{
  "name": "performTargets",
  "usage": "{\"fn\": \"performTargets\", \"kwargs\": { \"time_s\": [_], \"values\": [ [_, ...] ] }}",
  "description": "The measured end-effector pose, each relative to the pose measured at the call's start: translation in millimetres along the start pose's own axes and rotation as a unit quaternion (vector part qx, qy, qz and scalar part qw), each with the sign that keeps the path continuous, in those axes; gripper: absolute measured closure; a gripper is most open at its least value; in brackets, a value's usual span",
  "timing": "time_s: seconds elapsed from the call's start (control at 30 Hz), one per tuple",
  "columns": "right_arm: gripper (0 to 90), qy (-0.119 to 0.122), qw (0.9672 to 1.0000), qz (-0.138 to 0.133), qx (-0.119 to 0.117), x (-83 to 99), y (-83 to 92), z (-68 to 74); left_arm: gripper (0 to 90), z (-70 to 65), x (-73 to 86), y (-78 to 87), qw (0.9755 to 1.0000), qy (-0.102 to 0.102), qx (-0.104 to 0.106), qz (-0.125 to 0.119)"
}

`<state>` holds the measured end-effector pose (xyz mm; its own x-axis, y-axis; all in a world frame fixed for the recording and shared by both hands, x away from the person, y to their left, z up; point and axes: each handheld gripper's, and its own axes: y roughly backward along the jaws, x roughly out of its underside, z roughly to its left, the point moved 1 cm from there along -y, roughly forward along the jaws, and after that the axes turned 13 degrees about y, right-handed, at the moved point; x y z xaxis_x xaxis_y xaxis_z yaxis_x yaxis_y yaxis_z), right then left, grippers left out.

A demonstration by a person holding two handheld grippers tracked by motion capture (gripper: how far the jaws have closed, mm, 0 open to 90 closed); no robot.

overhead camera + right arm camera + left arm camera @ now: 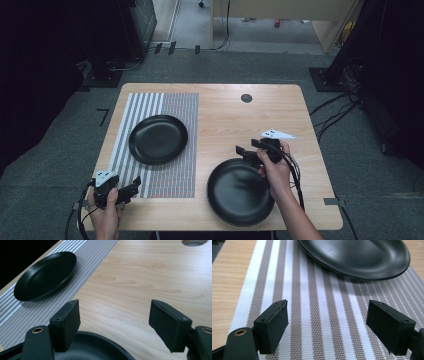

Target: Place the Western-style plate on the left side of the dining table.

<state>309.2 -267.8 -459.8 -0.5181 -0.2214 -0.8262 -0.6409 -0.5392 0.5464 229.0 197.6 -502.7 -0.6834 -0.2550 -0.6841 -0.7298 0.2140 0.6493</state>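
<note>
So the right gripper (248,152) hangs with jaws apart and empty over the far rim of the near plate (239,192), probably lining up a grab, while the left gripper (131,187), also spread, waits by the mat (176,107) holding the other plate (158,139).

a lab: dark curtains (40,75), floor cables (335,115).

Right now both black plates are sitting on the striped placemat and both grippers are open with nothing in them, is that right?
Not quite. One black plate sits on the striped placemat; the other plate lies on the bare wooden table, as the high view shows. The left gripper and right gripper are indeed open and empty.
</note>
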Motion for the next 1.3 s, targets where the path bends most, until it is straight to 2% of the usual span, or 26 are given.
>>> {"fn": "performTargets", "kwargs": {
  "time_s": [0.27, 0.57, 0.7, 0.9, 1.1, 1.3],
  "values": [
    [24.9, -0.011, 0.9997, -0.008, 0.02, 19.6, 26.1, -13.3, 17.7, 14.8, 4.2, 2.8, 0.9998, -0.008, -0.02, 0.003],
    [24.9, -0.022, 0.9987, -0.016, 0.044, 42.6, 58.6, -30.9, 16.2, 28.2, 4.0, 5.4, 0.9995, -0.006, -0.032, 0.004],
    [24.9, -0.022, 0.9978, -0.015, 0.061, 53.5, 72.1, -36.5, 16.2, 34.6, 4.5, 6.3, 0.9994, -0.006, -0.034, 0.006],
    [24.8, -0.034, 0.9954, -0.02, 0.088, 70.4, 93.7, -48.8, 16.2, 42.4, 4.3, 6.3, 0.9992, -0.007, -0.039, 0.01],
    [24.1, -0.018, 0.9942, -0.011, 0.105, 86.5, 109.5, -59.1, 15.5, 45.6, 4.3, 4.7, 0.9992, -0.006, -0.038, 0.013],
    [24.2, -0.03, 0.9917, -0.004, 0.125, 100.6, 119.4, -68.1, 15.0, 45.9, 5.5, 4.4, 0.999, -0.014, -0.042, 0.01]
  ]
}}
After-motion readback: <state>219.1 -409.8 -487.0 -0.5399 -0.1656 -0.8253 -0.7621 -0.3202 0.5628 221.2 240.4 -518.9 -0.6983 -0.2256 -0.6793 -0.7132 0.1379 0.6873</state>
